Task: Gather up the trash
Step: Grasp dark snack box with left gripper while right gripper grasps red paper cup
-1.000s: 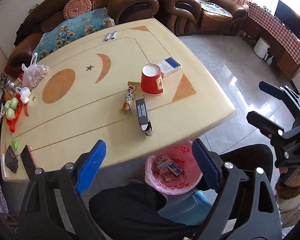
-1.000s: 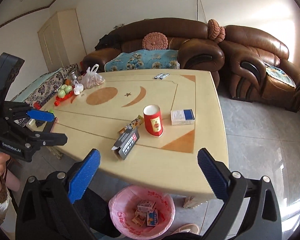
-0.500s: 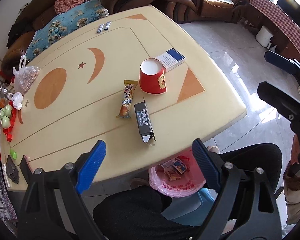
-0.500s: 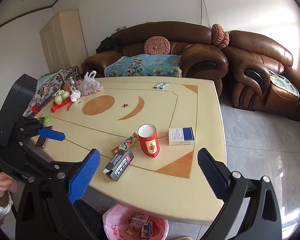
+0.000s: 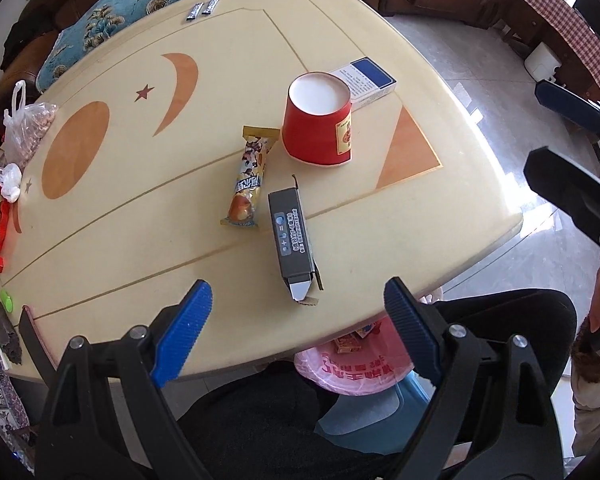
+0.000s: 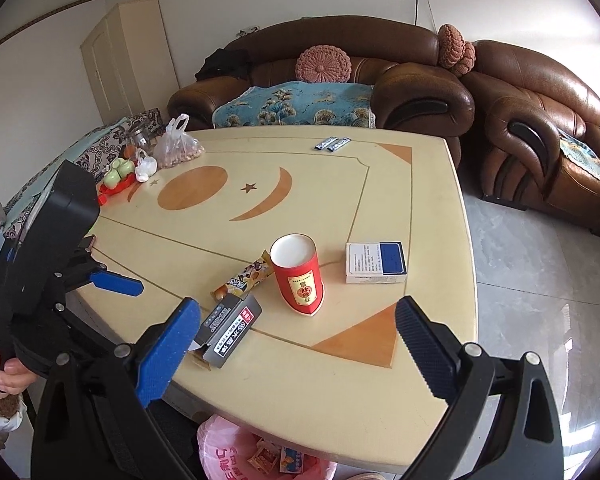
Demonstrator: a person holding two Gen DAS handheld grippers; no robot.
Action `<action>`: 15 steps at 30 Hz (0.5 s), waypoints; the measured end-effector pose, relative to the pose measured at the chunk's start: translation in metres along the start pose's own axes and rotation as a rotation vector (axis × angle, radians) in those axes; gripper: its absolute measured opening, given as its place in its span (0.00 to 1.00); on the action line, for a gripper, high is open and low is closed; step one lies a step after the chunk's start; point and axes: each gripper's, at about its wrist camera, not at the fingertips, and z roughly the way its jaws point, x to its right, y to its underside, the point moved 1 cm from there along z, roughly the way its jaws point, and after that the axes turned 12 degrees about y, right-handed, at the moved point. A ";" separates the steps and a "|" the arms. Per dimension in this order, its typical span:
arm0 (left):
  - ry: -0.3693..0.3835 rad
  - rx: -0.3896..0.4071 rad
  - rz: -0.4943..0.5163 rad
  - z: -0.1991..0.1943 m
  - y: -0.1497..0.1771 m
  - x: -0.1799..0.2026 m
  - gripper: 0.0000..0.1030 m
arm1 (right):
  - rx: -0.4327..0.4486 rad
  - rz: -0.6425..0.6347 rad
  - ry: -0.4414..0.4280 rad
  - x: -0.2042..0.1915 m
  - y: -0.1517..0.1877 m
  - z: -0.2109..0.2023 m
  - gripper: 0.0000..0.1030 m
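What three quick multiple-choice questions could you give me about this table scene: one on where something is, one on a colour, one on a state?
1. Where does the snack wrapper lie?
A. Beside the grey box
B. Inside the bin bag
C. On the sofa

2. What colour is the paper cup?
A. Green
B. Red
C. Black

3. How do the two claws stand?
A. Both shut on trash
B. One holds the cup
C. Both open and empty

Answers:
1. A, since the wrapper lies on the table next to the box.
2. B, the cup's wall is red with a white inside.
3. C, the left claw and the right claw both show a wide gap with nothing between the fingers.
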 end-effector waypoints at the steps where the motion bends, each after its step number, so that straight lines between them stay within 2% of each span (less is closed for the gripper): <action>1: 0.001 -0.006 -0.003 0.004 -0.001 -0.002 0.83 | -0.006 -0.005 0.000 -0.001 0.000 0.005 0.93; 15: 0.033 -0.092 -0.045 0.060 -0.020 -0.023 0.83 | -0.110 -0.072 -0.038 -0.019 -0.004 0.085 0.93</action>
